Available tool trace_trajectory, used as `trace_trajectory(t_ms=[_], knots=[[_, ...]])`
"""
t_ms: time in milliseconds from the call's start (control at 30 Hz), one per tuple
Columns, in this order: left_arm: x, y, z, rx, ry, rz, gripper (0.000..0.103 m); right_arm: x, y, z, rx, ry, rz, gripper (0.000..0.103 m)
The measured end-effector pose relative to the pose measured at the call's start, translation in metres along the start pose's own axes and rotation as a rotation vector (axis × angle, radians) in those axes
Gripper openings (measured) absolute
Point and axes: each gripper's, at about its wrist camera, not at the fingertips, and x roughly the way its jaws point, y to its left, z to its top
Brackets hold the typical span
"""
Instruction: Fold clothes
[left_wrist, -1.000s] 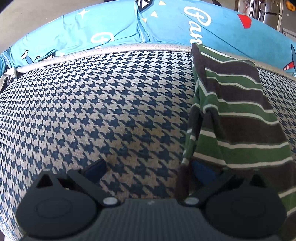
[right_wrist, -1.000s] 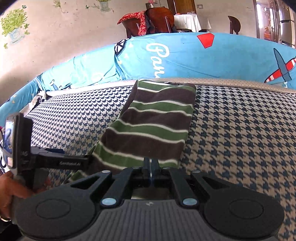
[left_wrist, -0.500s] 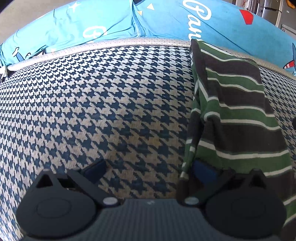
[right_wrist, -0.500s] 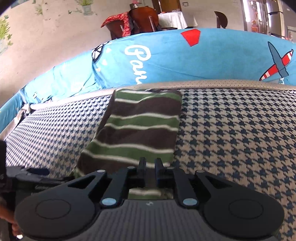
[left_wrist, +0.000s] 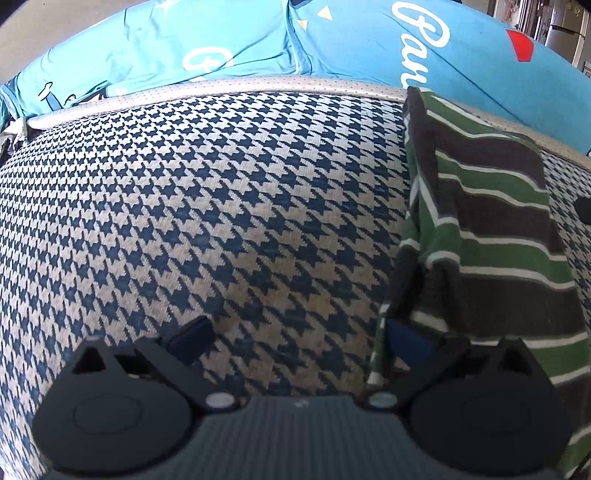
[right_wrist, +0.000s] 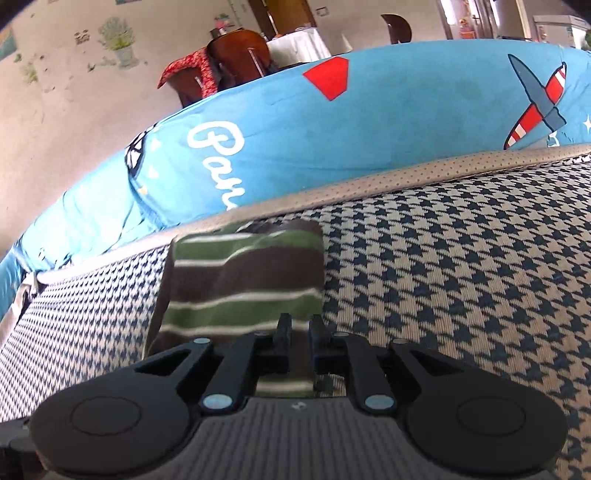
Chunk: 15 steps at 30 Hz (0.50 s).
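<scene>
Left wrist view looks down on a wide houndstooth cushion (left_wrist: 221, 206), navy on beige, with a bright blue printed cover (left_wrist: 332, 48) bunched behind its pale piped edge. On the right part of that cushion lies the striped garment (left_wrist: 498, 240), green and dark brown with thin white lines, folded into a long narrow strip that runs from the back edge toward the camera. The left hand-held gripper (left_wrist: 299, 339) stands released, jaws wide apart; its right finger sits at the garment's near left edge, its left finger over bare cushion. From the right wrist, the right hand-held gripper (right_wrist: 298, 345) is almost clenched, having just parted slightly, with the garment's near end (right_wrist: 243, 280) in the narrow gap.
</scene>
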Motion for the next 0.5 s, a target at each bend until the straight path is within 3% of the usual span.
trace_trajectory(t_ms=[67, 200, 500], knots=[[0.000, -0.003, 0.000, 0.007, -0.007, 0.009, 0.103, 0.006, -0.003, 0.004, 0.005, -0.006, 0.002, 0.014], [0.000, -0.007, 0.000, 0.019, -0.015, 0.027, 0.103, 0.018, -0.008, 0.013, 0.010, -0.023, 0.015, 0.029], [0.001, -0.006, 0.000, 0.015, -0.005, 0.011, 0.103, 0.051, -0.017, 0.022, 0.016, -0.008, 0.057, 0.036]])
